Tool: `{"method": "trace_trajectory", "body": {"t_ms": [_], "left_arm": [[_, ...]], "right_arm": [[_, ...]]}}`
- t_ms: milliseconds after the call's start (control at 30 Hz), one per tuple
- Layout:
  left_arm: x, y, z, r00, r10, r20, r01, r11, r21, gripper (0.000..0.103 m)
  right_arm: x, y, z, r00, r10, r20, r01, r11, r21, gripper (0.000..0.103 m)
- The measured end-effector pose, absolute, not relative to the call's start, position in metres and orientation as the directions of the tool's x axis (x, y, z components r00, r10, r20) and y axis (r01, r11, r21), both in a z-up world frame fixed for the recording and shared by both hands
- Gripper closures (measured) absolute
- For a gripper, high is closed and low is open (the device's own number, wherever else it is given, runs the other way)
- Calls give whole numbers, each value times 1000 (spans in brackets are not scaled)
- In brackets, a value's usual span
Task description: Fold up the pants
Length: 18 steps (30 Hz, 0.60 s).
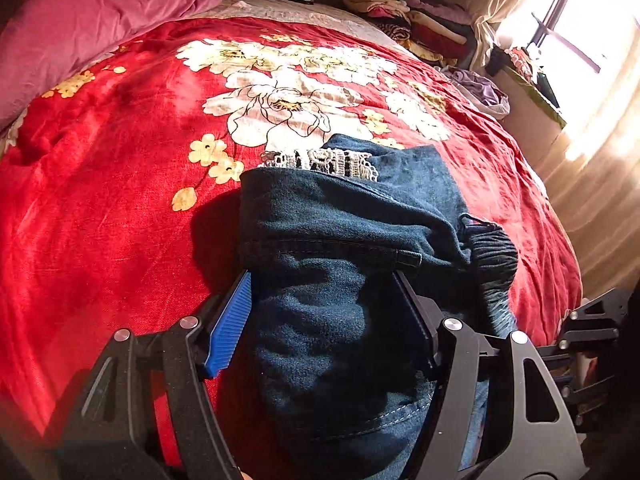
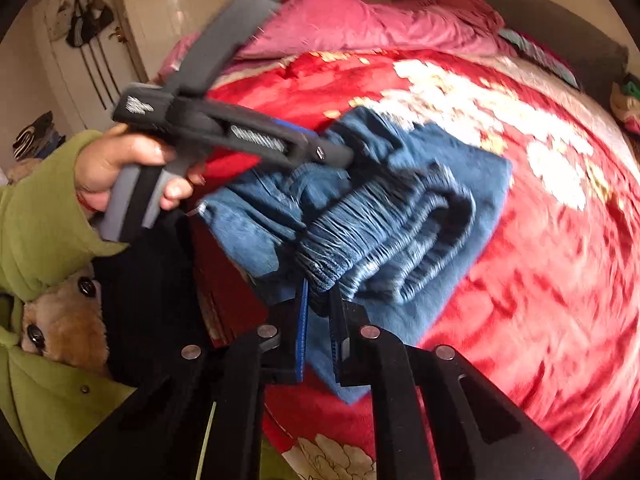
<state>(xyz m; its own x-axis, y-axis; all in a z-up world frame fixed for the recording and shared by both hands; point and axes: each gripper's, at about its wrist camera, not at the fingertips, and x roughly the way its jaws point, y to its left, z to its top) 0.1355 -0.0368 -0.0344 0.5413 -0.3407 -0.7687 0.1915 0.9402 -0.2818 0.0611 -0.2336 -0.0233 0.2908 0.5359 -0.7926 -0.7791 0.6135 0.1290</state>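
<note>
A red floral bedspread (image 1: 120,184) fills both views, blurred in the right wrist view. On it lie folded denim pants (image 1: 340,280), long axis running away from the person; their near end is cut off. The left gripper (image 1: 324,320) straddles the bundle; whether it presses is unclear. The right gripper (image 2: 320,312) clamps the elastic waistband (image 2: 380,232).

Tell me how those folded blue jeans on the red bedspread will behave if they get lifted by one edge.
The jeans will probably sag and unfold: the denim already drapes in soft creases. They look fairly heavy for their size, being several thick layers stacked together. The ribbed elastic waistband should give the right claw a firm, non-slippery hold, since its pads pinch that bunched edge.
</note>
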Motion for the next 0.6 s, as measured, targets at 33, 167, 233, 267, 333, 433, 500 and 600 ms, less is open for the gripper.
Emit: {"method": "trace_trajectory", "body": {"t_ms": [33, 167, 233, 267, 333, 433, 500, 600], "left_arm": [[135, -36, -33, 542, -345, -767, 194, 939, -285, 42], [132, -34, -33, 543, -352, -762, 198, 936, -292, 42], [132, -33, -33, 543, -360, -758, 200, 933, -300, 41], [132, -32, -33, 543, -366, -755, 200, 930, -307, 40], [132, -31, -33, 543, -380, -749, 200, 925, -324, 38], [132, -32, -32, 543, -381, -748, 204, 924, -323, 37], [132, -32, -32, 543, -382, -748, 206, 924, -323, 37], [133, -32, -32, 541, -389, -745, 210, 921, -328, 37]], "right_arm": [[63, -233, -29, 278, 534, -798, -765, 625, 152, 93], [56, -229, -23, 294, 539, -789, -761, 631, 148, 90], [49, -234, -5, 314, 570, -759, -767, 624, 151, 90], [45, -235, 5, 329, 580, -745, -774, 618, 140, 90], [37, -233, 20, 320, 630, -707, -800, 580, 154, 90], [28, -210, 24, 280, 656, -701, -843, 517, 146, 88], [27, -188, 16, 274, 625, -731, -858, 502, 107, 88], [32, -165, 4, 247, 616, -748, -865, 488, 116, 88]]}}
